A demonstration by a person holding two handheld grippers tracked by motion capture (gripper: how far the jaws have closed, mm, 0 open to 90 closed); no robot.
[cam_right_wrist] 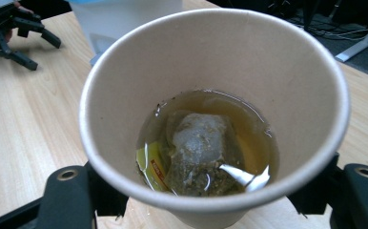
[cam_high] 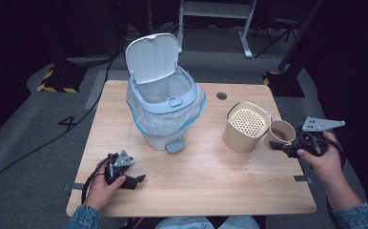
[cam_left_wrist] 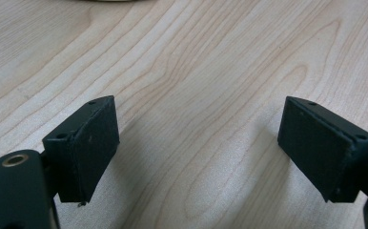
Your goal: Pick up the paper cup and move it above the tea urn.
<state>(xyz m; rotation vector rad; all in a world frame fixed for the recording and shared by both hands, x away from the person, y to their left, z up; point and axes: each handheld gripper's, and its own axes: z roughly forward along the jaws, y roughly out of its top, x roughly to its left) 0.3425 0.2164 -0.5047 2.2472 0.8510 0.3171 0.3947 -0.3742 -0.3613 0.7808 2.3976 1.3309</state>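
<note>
Jaws of the right gripper (cam_high: 280, 145) clamp a paper cup (cam_high: 281, 132) by its lower wall, one on each side, spread about as wide as the cup itself; the cup hangs above the table (cam_high: 196, 186) at its right edge, just beside the strainer pot (cam_high: 246, 126). Jaws of the left gripper (cam_left_wrist: 199, 143) stand wide apart with nothing between them, low over bare wood near the front left corner.

Going from big to small: the bin (cam_high: 165, 102) sits at the centre back, lid up, a blue-edged liner (cam_high: 139, 117) folded over its rim. The strainer pot, tan with a perforated top, stands to its right. In the cup lie tea (cam_right_wrist: 210, 112), a sodden teabag (cam_right_wrist: 201, 152) and its yellow tag (cam_right_wrist: 151, 164).

The job in hand looks like straining the tea off through the pot. To do it well, keep the cup level while carrying it, bring its lip over the holes, then tip slowly so the liquid drains and the bag does not slide out early. The grip should stay firm but not crush the soft wall.
</note>
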